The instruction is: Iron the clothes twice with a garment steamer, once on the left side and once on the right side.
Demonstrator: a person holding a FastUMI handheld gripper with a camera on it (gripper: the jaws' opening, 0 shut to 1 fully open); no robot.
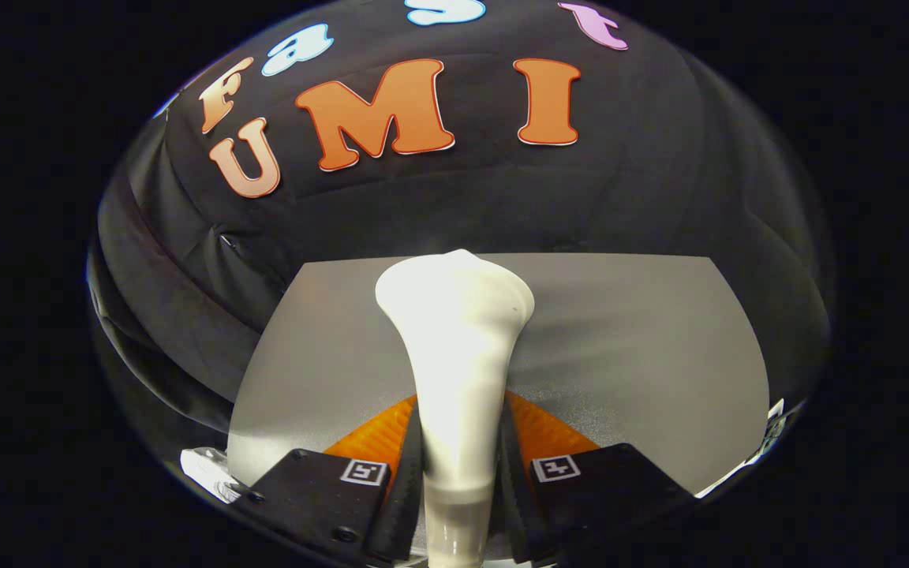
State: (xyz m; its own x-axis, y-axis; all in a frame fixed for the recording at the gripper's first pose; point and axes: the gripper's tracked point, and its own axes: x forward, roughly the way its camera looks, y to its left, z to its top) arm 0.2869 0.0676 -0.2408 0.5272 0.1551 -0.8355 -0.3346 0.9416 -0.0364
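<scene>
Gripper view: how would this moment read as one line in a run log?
gripper: shut on garment steamer | fingers: clamp handle from both sides | steamer head: beyond fingers, over grey surface | clothes: cannot tell

White steamer (454,347), grey table (644,355)

Looked like a recording booth rather than a home: draped, creased black cloth wall (620,197) closing off the back and sides, and one plain flat grey desk (644,347) set against it, smooth and evenly lit, like a staged test bench.
</scene>
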